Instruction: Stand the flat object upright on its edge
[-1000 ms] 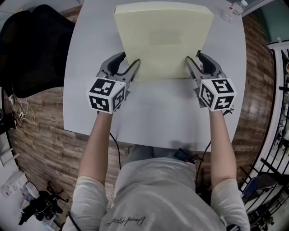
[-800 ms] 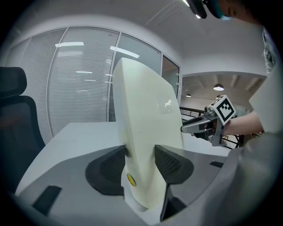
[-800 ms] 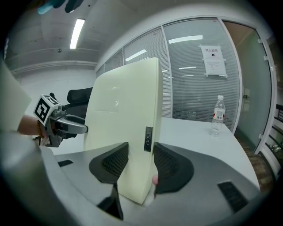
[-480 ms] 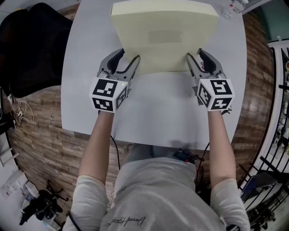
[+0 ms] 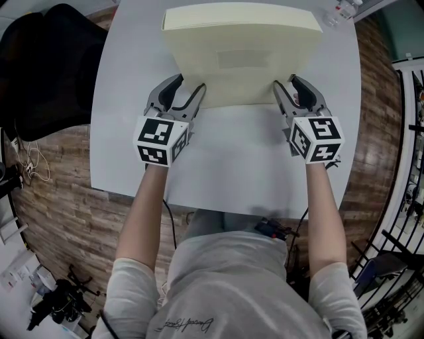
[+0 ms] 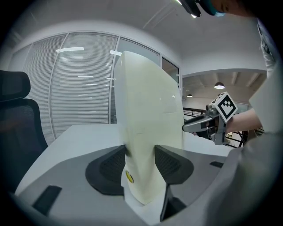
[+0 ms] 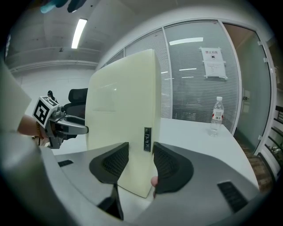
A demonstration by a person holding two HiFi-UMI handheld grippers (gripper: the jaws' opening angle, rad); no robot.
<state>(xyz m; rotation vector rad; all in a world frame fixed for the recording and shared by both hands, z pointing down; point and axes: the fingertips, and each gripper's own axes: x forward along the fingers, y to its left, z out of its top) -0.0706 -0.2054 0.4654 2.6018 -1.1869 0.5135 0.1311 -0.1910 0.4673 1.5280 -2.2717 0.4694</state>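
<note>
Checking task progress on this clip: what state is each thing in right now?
Cream board: raised on its edge, near upright, gripped at both lower corners.
Left tool: shut on the board's left side.
Right tool: shut on the board's right side.
Water bottle: standing upright, untouched.

The flat object [image 5: 242,56] sits on the table [image 5: 232,162] (bottle [image 5: 344,12] behind, rightward).
</note>
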